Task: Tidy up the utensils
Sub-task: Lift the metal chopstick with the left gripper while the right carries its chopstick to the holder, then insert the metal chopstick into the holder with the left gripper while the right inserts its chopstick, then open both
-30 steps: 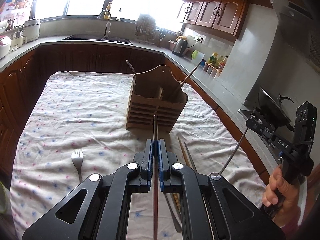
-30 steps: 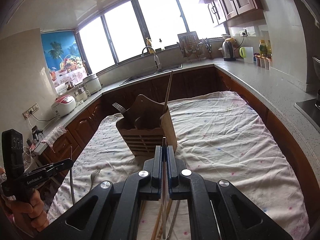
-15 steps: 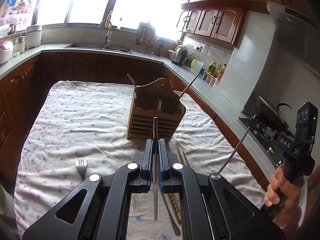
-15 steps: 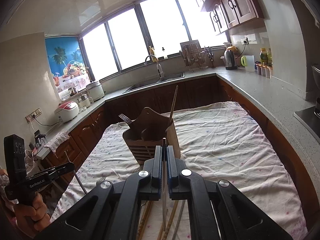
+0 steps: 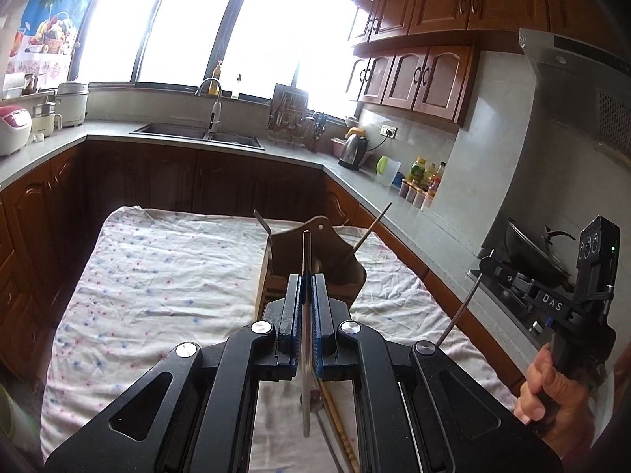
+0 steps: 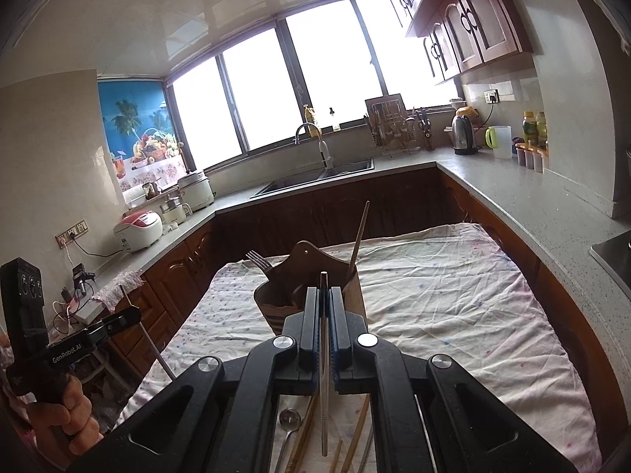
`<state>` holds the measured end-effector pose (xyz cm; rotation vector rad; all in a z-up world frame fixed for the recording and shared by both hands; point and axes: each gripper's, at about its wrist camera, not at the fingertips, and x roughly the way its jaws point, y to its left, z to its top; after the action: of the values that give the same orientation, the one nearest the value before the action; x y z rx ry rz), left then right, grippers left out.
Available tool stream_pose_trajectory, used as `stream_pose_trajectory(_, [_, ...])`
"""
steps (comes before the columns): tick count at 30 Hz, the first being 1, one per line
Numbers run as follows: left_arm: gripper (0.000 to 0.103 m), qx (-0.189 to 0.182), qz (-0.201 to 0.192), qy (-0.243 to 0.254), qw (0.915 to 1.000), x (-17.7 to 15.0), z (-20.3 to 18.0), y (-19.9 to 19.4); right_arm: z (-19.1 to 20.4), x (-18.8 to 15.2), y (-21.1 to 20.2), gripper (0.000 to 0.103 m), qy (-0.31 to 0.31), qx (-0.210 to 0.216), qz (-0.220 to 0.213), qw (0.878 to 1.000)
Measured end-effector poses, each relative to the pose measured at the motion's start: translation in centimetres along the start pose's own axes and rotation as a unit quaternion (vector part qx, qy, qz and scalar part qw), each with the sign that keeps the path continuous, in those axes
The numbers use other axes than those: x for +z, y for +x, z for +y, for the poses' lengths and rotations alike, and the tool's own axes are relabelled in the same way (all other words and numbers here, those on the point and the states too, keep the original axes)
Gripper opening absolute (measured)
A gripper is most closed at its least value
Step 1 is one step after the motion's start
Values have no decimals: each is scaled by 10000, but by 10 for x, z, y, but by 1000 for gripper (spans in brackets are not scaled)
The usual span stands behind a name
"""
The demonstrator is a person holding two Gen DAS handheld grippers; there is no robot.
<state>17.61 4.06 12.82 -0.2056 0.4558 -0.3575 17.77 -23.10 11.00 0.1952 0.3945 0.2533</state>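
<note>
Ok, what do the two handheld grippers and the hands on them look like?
Both grippers are matte black with silver pivot bolts and blue ribbed pads inside the fingers. The right gripper is marked "DAS" and shows a green light; the left gripper reads "GenRobot.AI". Bare hands grip the handles; no cables visible.

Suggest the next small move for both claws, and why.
Probably ease the left claw forward over the wooden holder and lower its metal utensil in. Both claws are shut on thin utensils above the cloth, the right claw on a chopstick, with the holder just ahead.
</note>
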Motion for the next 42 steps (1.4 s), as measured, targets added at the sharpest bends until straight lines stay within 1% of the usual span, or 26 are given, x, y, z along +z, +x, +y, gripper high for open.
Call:
stream_pose_trajectory(5, [4,94,-174,111,9997,15,-2,6,4,10,5,4,-30,39,-132,9999])
stream_pose_trajectory(9, [4,101,-313,149,9993,26,-4,12,5,20,9,4,-43,51,-277,9996])
stream_pose_trajectory(17, [4,152,-548,226,9981,56,-3,32,7,51,24,4,-42,42,-617,9981])
stream_pose_trajectory(23, [4,222,-805,327,9960,83,-6,53,6,76,40,4,-33,9,-870,9962])
stream_pose_trajectory(29, [4,335,-1032,313,9936,105,-4,84,3,97,63,4,-64,-34,-1071,9942])
stream_pose_trajectory(34, [4,497,-1128,250,9921,107,1,113,-5,100,83,4,-38,-92,-1150,9933])
stream_pose_trajectory(38, [4,627,-1094,159,9919,92,9,133,-11,91,102,4,36,-139,-1064,9942])
stream_pose_trajectory(42, [4,703,-923,169,9931,72,13,153,-15,73,120,4,65,-163,-942,9954])
